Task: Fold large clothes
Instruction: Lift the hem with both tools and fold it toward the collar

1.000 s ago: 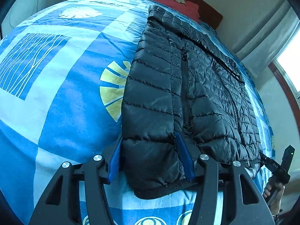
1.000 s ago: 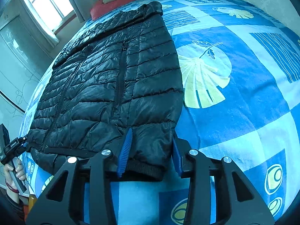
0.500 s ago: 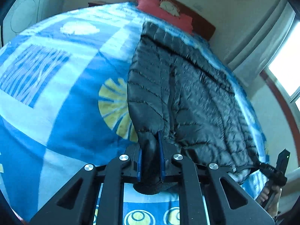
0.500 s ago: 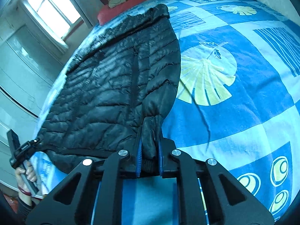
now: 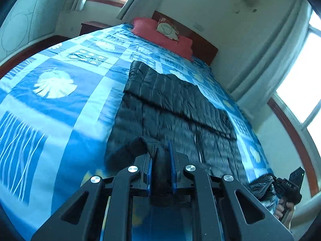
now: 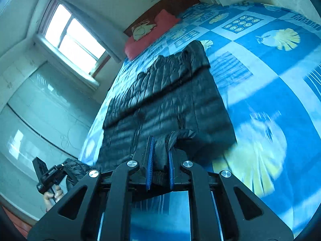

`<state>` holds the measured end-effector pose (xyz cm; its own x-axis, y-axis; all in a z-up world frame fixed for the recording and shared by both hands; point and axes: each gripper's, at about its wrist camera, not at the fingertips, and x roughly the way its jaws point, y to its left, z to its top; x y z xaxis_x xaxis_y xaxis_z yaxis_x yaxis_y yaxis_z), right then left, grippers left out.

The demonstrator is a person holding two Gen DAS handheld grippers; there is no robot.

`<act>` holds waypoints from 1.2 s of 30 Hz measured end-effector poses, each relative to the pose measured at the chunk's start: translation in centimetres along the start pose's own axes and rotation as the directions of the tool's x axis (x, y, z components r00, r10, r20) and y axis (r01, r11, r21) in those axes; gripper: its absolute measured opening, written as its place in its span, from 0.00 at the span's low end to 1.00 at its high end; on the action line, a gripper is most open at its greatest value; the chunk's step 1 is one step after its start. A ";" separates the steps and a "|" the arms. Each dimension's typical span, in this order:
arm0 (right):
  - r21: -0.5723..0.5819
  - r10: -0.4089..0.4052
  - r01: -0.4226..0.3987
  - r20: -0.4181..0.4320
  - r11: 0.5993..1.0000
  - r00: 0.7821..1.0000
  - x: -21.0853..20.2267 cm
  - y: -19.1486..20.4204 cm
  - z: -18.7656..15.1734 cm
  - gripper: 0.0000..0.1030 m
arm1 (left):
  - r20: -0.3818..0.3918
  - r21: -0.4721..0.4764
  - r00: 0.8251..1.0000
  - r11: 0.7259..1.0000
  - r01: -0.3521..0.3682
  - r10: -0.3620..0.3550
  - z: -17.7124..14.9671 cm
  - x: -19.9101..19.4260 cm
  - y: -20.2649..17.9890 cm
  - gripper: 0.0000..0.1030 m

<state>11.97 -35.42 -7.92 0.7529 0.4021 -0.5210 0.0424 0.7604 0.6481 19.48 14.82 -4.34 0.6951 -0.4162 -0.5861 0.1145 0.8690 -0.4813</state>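
- Partly hidden, the near hem of the black puffer jacket [image 5: 170, 108] disappears between the blue-padded fingers [image 5: 149, 167] of the left gripper [image 5: 161, 160], which are clenched on a bunched fold of it; what lies under the lifted hem cannot be seen.
- In the right wrist view the right gripper [image 6: 160, 160] is likewise clamped on the jacket's near hem, dark fabric squeezed between its fingers [image 6: 150, 160].
- Each view catches the other gripper at its lower edge, gripped by a hand [image 5: 283, 210] and cut off by the fisheye rim — the jacket corner bunched against it is hard to make out.
- Blur smears the quilting near the cameras; the zip line is only faintly traceable.
- Small white lettering on the far gripper's body is too tiny to read; the pale print on the red pillow [image 5: 164, 34] shows no legible words.
- The jacket lies lengthwise on the bed [image 5: 60, 84], its far part flat with a fold line across it, its near hem raised off the blue patterned cover.
- Wide bare cover spreads to the jacket's left in the left wrist view; on the other side the jacket runs close to the bed's edge, by the window wall.
- The headboard [image 5: 202, 46] closes the far end.
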 end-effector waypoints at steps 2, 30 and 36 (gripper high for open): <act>0.027 -0.008 0.008 -0.010 1.000 1.000 2.4 -0.7 2.0 0.12 | -0.013 -0.007 1.000 1.000 -0.011 0.011 1.4 2.4 0.2 0.14; 0.069 -0.120 0.132 -0.152 0.989 0.981 14.8 -6.4 4.3 0.10 | -0.120 -0.013 0.990 0.998 0.069 -0.070 4.3 11.1 5.0 0.48; 0.047 -0.145 0.154 -0.152 0.987 0.978 13.9 -5.1 4.9 0.19 | -0.053 0.008 0.999 1.000 0.011 -0.010 4.9 8.8 6.4 0.73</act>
<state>25.46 -36.17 -15.71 0.6298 0.3605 -0.6880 0.1885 0.7884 0.5856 29.75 18.00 -9.35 0.6554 -0.4388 -0.6147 0.1276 0.8665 -0.4826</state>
